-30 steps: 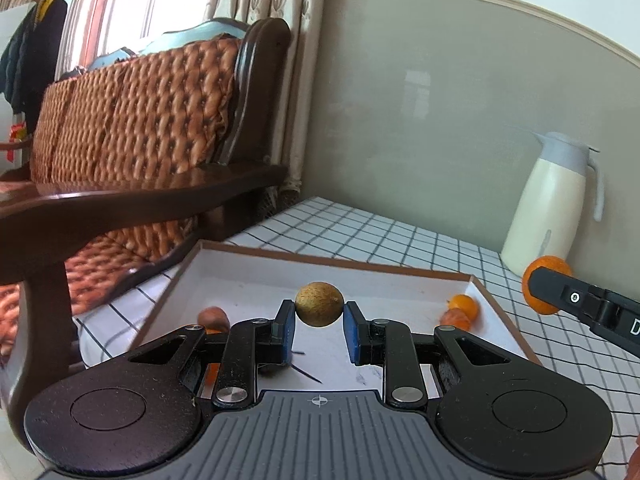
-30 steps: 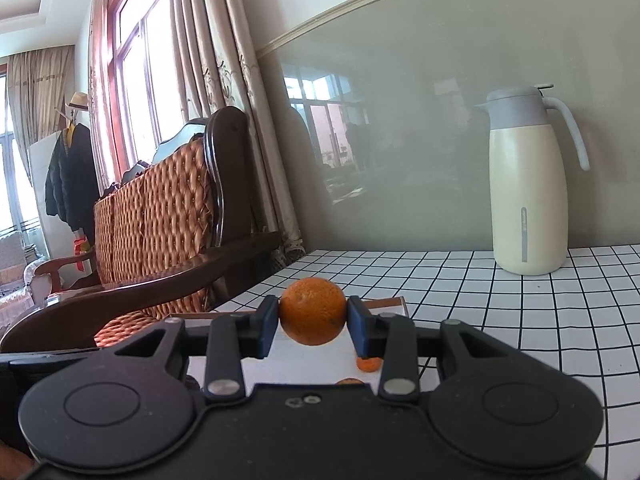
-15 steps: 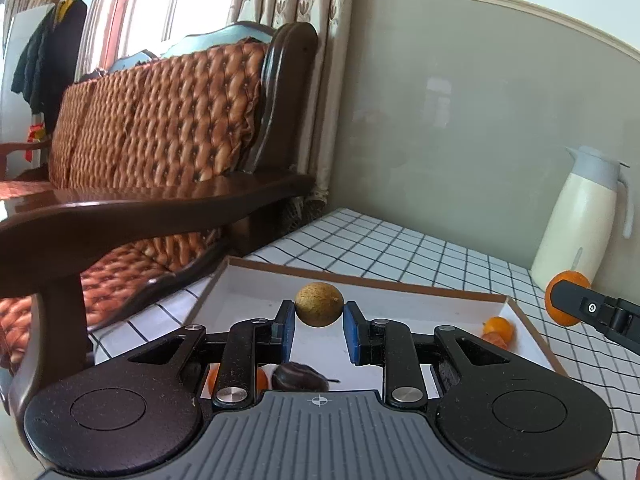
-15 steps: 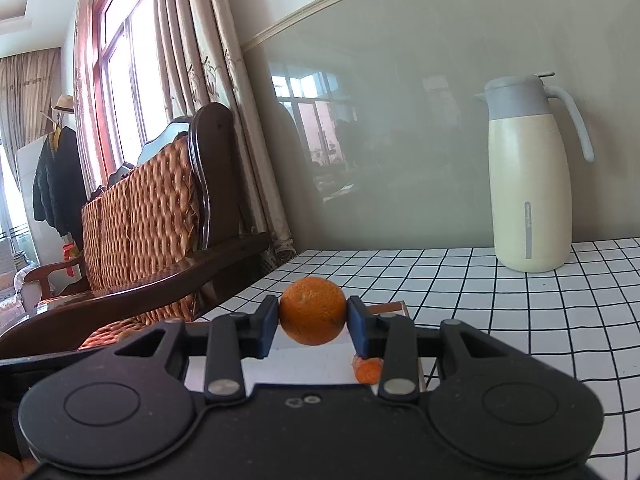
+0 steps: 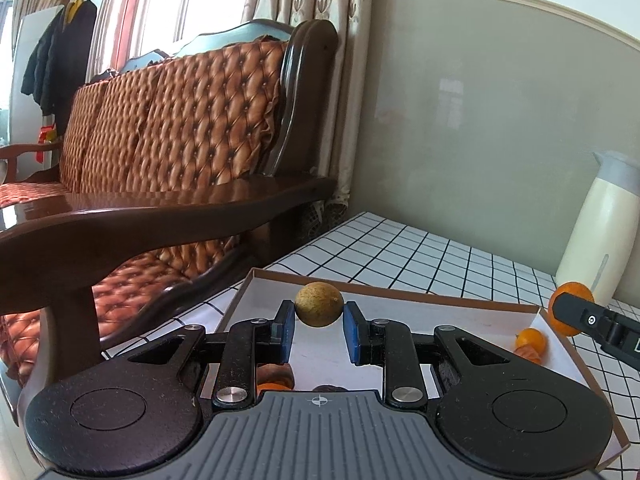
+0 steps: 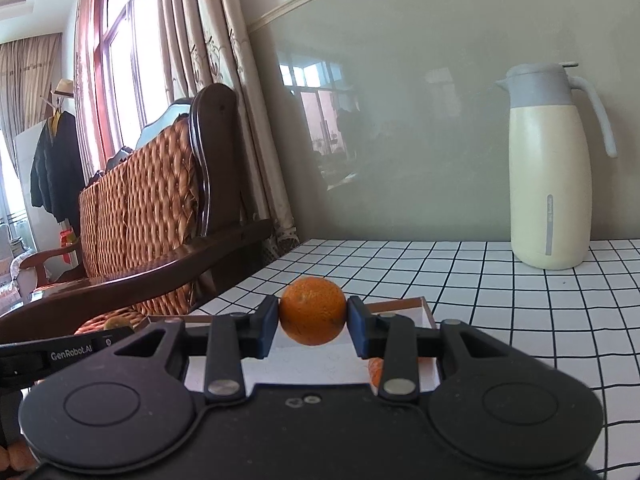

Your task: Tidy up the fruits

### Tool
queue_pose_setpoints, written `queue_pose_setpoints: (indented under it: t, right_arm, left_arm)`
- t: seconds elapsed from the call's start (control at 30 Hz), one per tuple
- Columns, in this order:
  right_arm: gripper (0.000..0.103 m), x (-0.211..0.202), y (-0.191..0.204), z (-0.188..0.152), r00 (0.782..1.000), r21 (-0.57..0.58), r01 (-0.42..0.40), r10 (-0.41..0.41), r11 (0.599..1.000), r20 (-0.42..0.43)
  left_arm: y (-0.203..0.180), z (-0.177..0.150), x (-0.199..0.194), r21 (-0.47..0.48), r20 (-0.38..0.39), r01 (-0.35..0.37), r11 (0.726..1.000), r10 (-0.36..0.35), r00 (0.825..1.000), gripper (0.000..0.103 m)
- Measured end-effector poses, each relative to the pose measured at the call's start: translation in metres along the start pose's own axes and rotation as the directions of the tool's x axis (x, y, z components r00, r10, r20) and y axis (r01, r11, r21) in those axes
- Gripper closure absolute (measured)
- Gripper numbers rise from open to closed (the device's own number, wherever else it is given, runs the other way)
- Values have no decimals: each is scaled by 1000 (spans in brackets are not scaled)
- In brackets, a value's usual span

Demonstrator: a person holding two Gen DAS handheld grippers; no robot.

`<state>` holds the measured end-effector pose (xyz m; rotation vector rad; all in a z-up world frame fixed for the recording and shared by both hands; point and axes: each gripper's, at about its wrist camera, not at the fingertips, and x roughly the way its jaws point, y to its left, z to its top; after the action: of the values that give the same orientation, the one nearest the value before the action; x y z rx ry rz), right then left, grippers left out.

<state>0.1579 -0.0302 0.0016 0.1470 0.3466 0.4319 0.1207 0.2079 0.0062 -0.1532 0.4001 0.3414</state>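
Observation:
My left gripper (image 5: pixel 319 312) is shut on a small round tan-brown fruit (image 5: pixel 319 303), held over the white tray (image 5: pixel 400 312) with a brown rim. A small orange fruit (image 5: pixel 530 342) lies in the tray's right corner, and a brown fruit (image 5: pixel 276 374) shows under the fingers. My right gripper (image 6: pixel 313 320) is shut on an orange (image 6: pixel 313 310) above the tray's far right corner (image 6: pixel 424 306). That same orange (image 5: pixel 568 308) appears at the right edge of the left wrist view.
A cream thermos jug (image 6: pixel 550 176) stands at the back right on the checked tablecloth (image 6: pixel 500 292). A dark wooden sofa with an orange quilted cushion (image 5: pixel 180 128) and its armrest (image 5: pixel 160 220) stands close along the table's left side. The grey wall (image 6: pixel 400 120) is behind.
Both grippers have slid left across the tray with their fruits still gripped. The sofa looms larger in view and the thermos has shifted right.

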Motion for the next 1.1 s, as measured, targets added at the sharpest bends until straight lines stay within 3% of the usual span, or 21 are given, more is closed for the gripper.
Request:
queue_pose_setpoints:
  t: [0.23, 0.3, 0.33, 0.37, 0.4, 0.43, 0.47, 0.53, 0.63, 0.87, 1.1]
  right_arm:
    - [72, 16, 2, -2, 999, -13, 28, -29, 1000, -46]
    - [59, 23, 3, -3, 996, -24, 58, -60, 998, -73]
    - [38, 24, 3, -4, 994, -22, 82, -84, 996, -70]
    - [31, 19, 1, -4, 994, -6, 101, -102, 995, -43]
    - [30, 11, 0, -3, 995, 12, 102, -102, 995, -11]
    - [31, 4, 0, 1, 995, 21, 92, -92, 996, 26]
    - [28, -4, 0, 5, 994, 16, 90, -91, 996, 64]
    - [18, -18, 2, 11, 986, 11, 95, -96, 995, 133]
    - [11, -29, -1, 15, 983, 21, 82, -84, 996, 165]
    - [9, -36, -11, 13, 985, 23, 72, -74, 997, 156]
    - [7, -58, -15, 9, 993, 17, 54, -56, 998, 104]
  left_arm:
    - [3, 0, 11, -4, -20, -6, 1000, 6, 1000, 77]
    - [3, 0, 16, -9, -24, -14, 1000, 14, 1000, 77]
    - [4, -1, 19, -13, -30, -17, 1000, 16, 999, 77]
    - [4, -1, 23, -17, -43, -21, 1000, 20, 999, 69]
    - [5, -1, 26, -26, -65, -28, 999, 26, 998, 30]
    - [6, 0, 28, -45, -85, -40, 998, 37, 996, 7]
    - [8, 1, 22, -77, -61, -64, 995, 60, 996, 0]
    - [6, 6, 8, -68, 26, -56, 996, 57, 998, 0]
    - [-1, 9, -2, -26, 63, -52, 998, 53, 997, 0]
    - [-5, 5, -8, 30, 47, -76, 997, 75, 996, 0]
    - [1, -2, -32, 10, 34, -96, 995, 95, 995, 0]
